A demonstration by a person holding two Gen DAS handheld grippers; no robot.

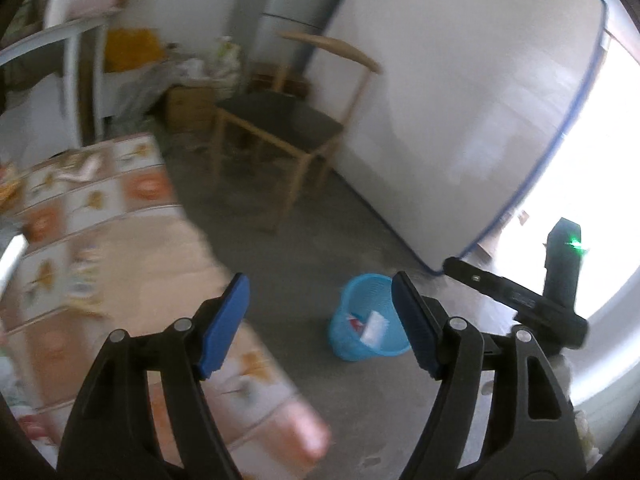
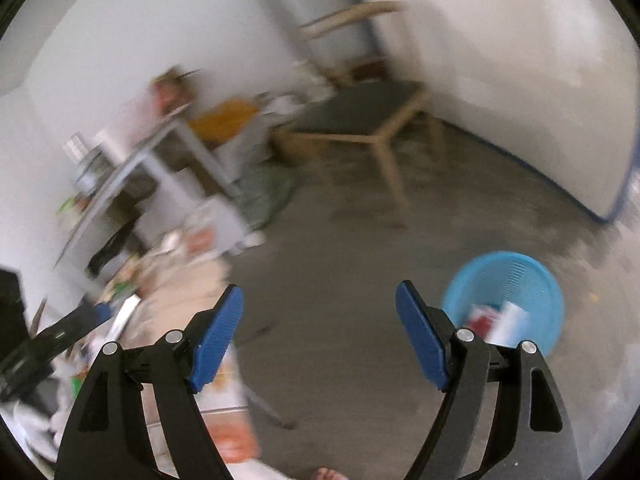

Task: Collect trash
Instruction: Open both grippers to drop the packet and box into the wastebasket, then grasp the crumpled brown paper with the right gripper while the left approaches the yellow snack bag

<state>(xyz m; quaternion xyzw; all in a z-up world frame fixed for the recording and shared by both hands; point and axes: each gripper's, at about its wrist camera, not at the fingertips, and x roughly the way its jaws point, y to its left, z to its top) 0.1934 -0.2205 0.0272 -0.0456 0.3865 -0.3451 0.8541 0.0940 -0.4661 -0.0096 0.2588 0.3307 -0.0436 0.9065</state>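
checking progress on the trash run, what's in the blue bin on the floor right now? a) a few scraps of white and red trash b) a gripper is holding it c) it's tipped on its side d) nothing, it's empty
a: the blue wastebasket stands upright on the concrete floor with white and red scraps inside, and both grippers are open, clear of it.

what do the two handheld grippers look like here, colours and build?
Both look alike: the left gripper and right gripper have black plastic linkage arms with cut-out slots and round silver pivot pins, each ending in flat, ribbed blue pads. In the left wrist view, the other unit shows as a black bar with a lit green LED. No cables or sleeves visible.
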